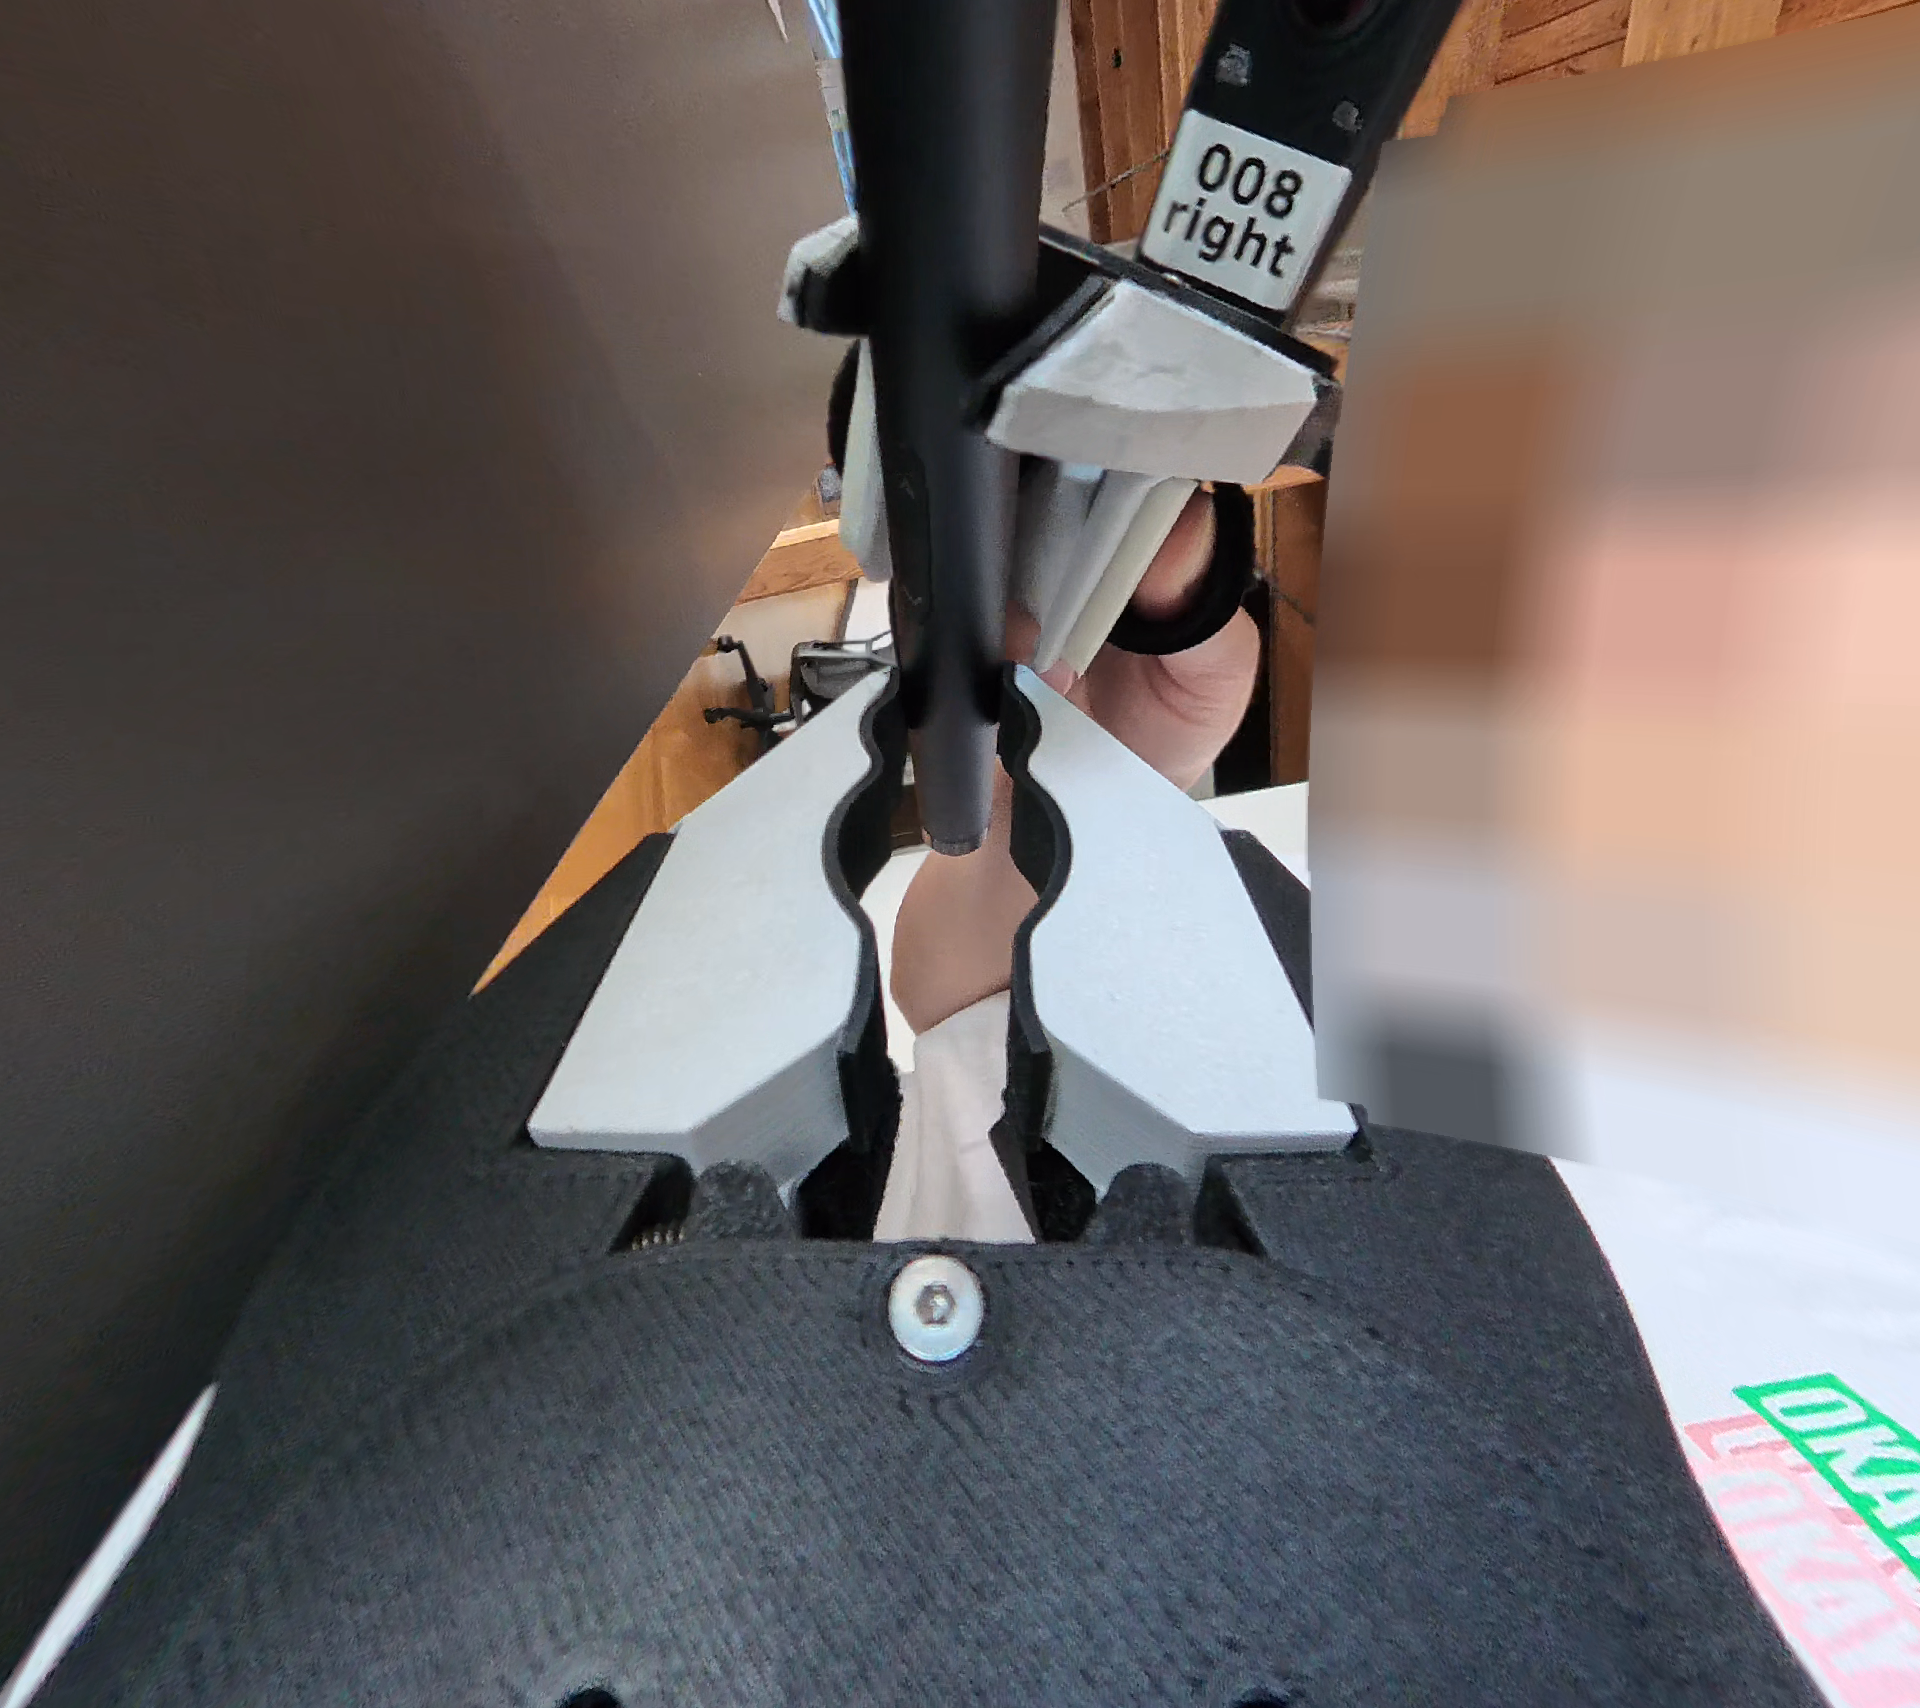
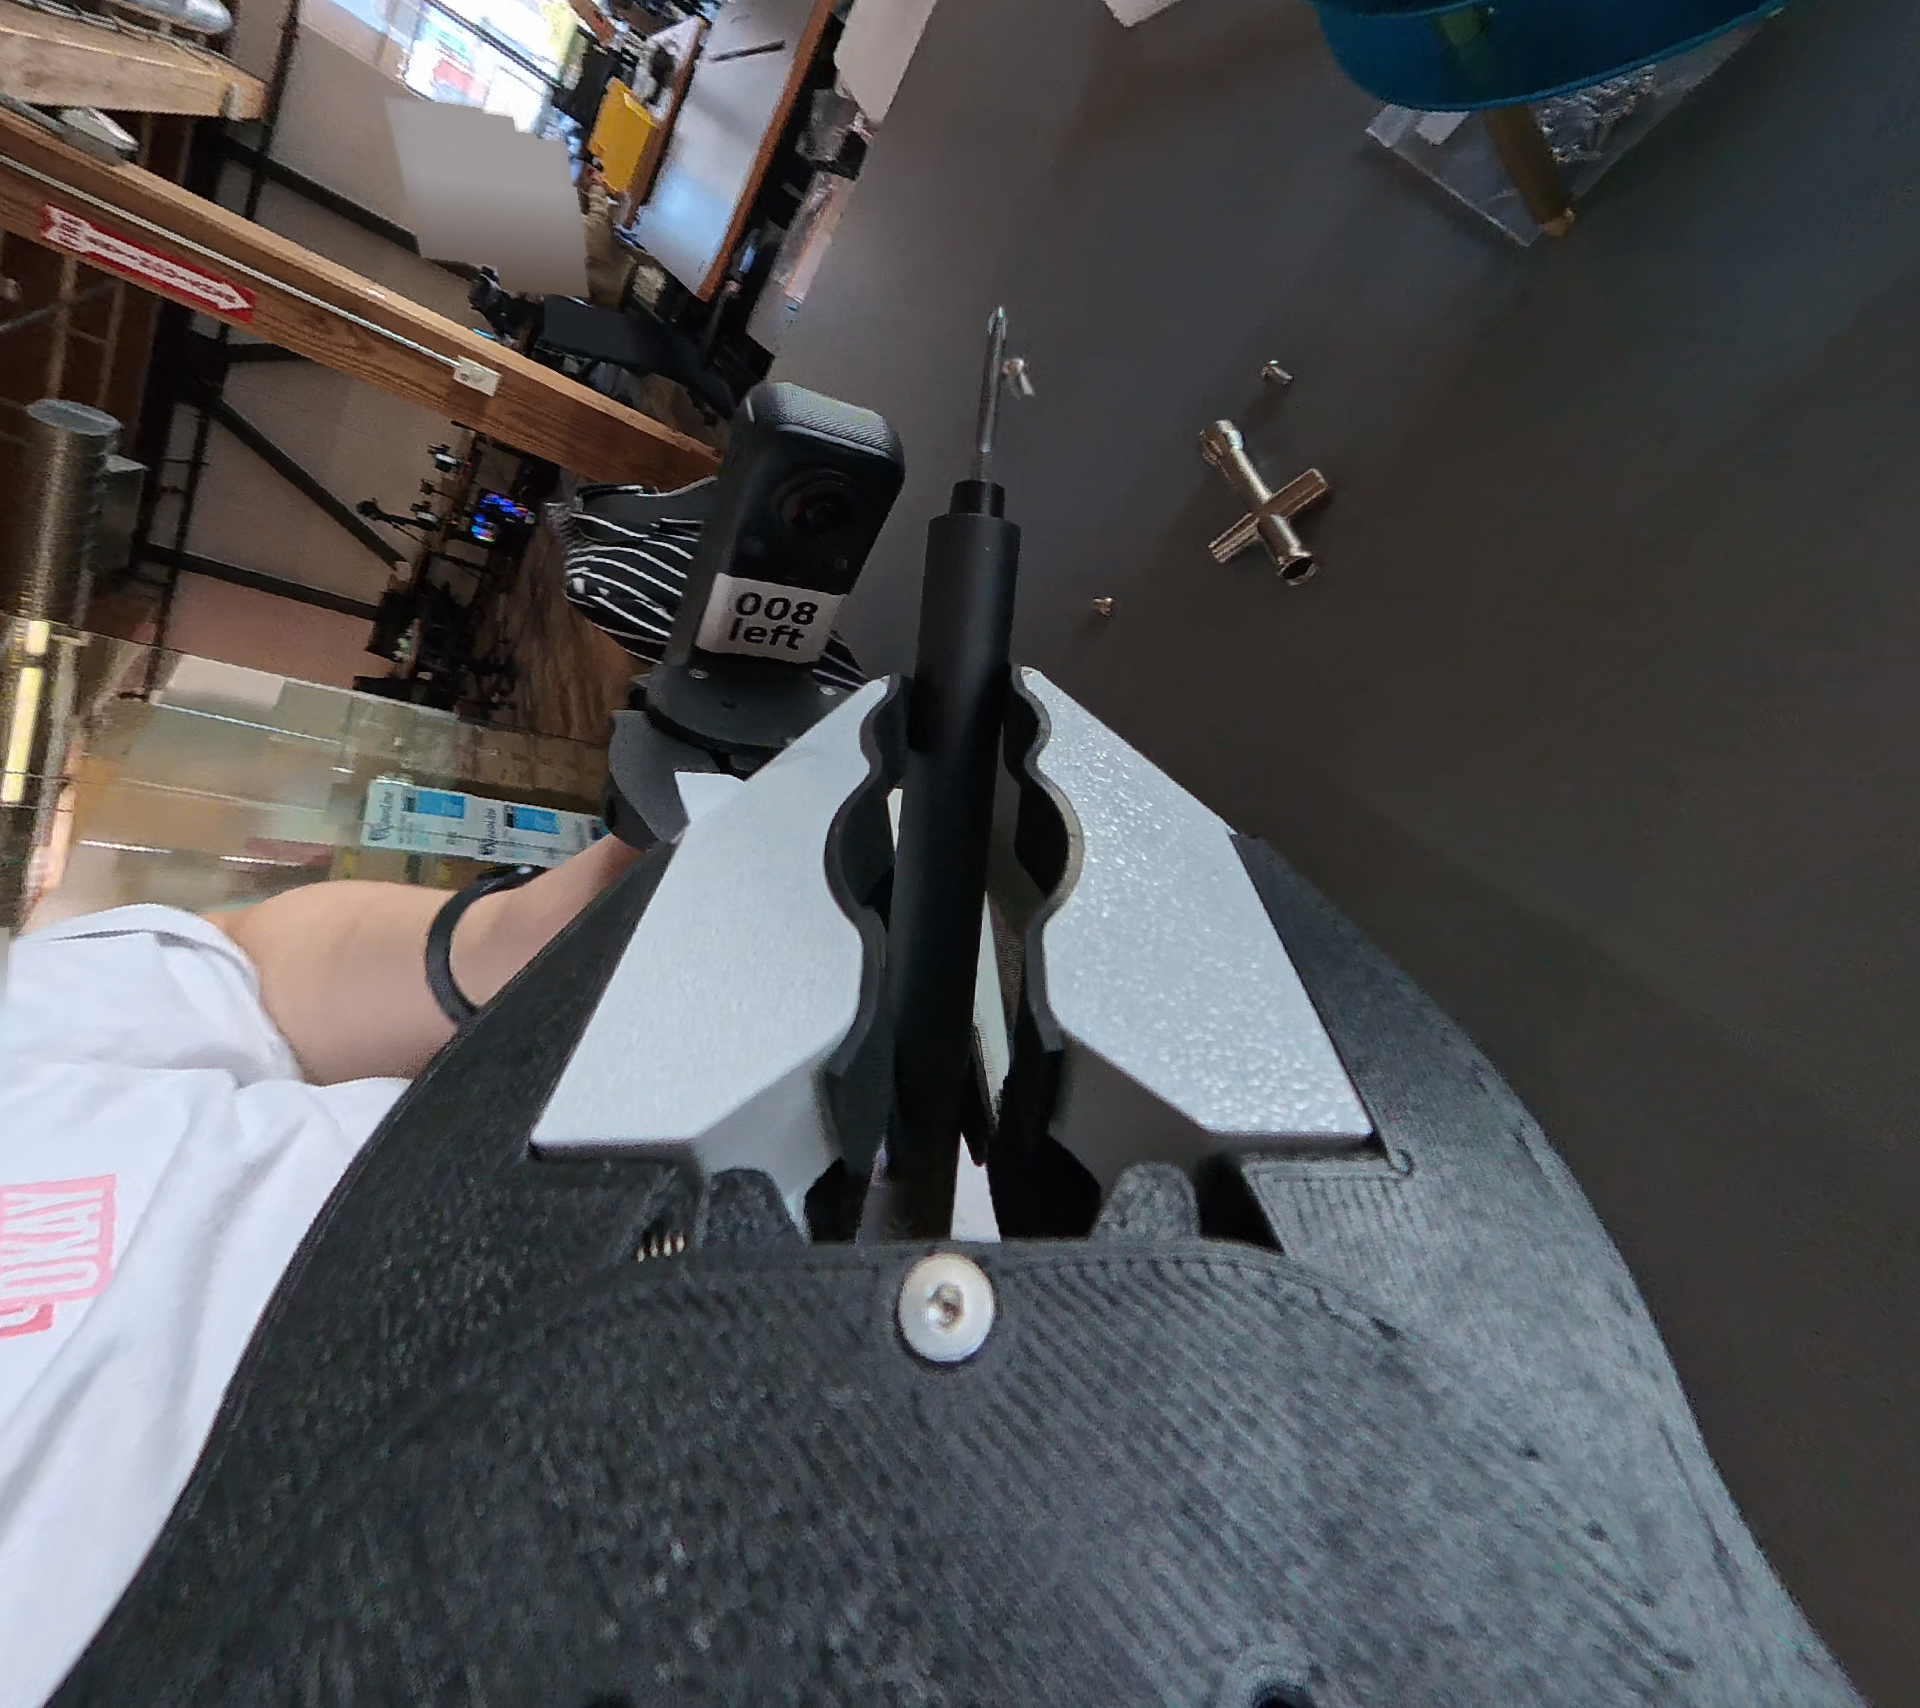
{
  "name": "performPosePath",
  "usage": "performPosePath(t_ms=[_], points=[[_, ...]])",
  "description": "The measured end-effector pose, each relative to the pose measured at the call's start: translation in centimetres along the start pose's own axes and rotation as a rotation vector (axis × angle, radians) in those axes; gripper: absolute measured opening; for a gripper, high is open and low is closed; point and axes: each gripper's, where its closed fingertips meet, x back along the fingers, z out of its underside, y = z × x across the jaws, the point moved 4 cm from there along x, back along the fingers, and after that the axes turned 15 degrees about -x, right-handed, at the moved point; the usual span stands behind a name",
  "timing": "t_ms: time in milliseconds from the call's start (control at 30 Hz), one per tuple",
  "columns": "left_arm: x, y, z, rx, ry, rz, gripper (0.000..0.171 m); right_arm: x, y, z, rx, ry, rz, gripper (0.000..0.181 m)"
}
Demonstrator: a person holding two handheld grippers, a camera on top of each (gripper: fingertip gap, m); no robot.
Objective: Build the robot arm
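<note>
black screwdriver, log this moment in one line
right hand-held gripper: shut on slim black metal-tipped screwdriver | left hand-held gripper: shut on its tail end | silver cross-shaped key: on dark table

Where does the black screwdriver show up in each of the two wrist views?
Left wrist view: black screwdriver runs down the centre, butt end between the left gripper fingertips, the right gripper clamping it higher up.
Right wrist view: screwdriver centred, clamped in the right gripper, metal bit pointing up.
Shared landmark: the dark tabletop.
</note>
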Motion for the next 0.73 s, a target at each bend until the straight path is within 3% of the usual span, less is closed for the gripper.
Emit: performPosePath(t_ms=[33, 300, 533, 667, 733], points=[[0.0, -0.2, 0.0, -0.006, 0.013, 0.001, 0.015, 0.1, 0.1, 0.0, -0.022, 0.001, -0.031, 0.016], [0.5, -0.3, -1.0, -0.088, 0.195, 0.013, 0.015, -0.3, 0.9, -0.2, -0.109, -0.021, -0.167, 0.016], [2.6, 1.0, -1.3, -0.078, 0.196, 0.141, 0.016, -1.1, -0.7, -1.3, -0.154, -0.056, -0.139, 0.016], [5.1, 1.0, -2.6, -0.130, 0.274, 0.241, 0.015, -0.7, -0.3, -2.2, -0.219, -0.132, -0.307, 0.017], [5.8, 0.9, -3.6, -0.054, 0.252, 0.305, 0.016, -0.4, 0.0, -2.8, -0.205, -0.163, -0.340, 0.017]])
